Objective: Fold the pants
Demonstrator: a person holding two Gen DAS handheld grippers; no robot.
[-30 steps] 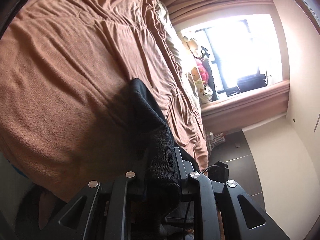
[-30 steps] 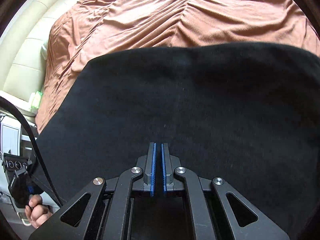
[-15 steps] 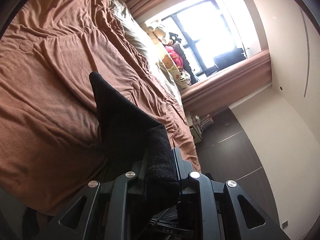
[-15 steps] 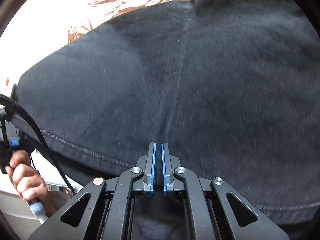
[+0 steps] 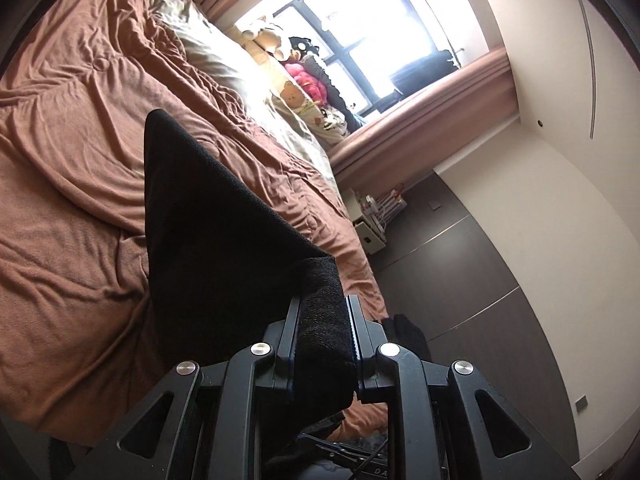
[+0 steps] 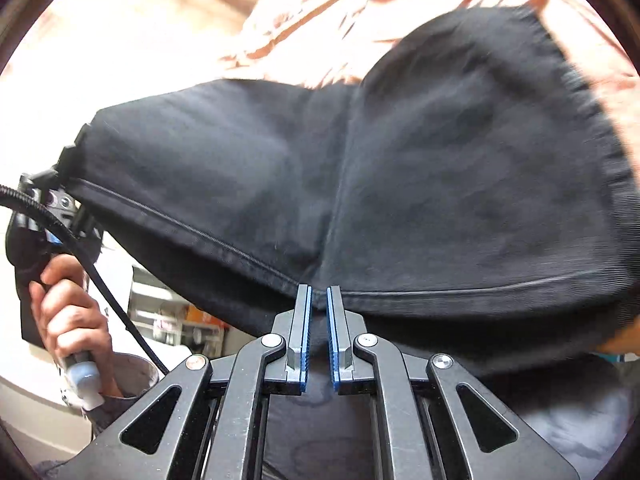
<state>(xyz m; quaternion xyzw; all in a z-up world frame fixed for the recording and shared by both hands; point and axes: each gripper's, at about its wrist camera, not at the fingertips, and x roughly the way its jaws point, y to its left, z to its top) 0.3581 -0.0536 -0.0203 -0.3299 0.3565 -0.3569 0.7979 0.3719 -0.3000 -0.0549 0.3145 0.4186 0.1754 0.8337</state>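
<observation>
Black denim sits clamped in the left gripper (image 5: 322, 332), while the right gripper (image 6: 319, 330) fingers have just been parting, hem at their tips, unpinched. The pants (image 6: 400, 168) hang lifted over the brown bed (image 5: 80, 168); lower them evenly, edges matched.

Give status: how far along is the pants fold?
Done: no finished fold is visible; the pants hang above the bedspread. In hand: the left gripper is shut on a bunched edge; the right gripper jaws have just been opening, hem at the tips, not pinched. Left: lay flat, fold, smooth.
</observation>
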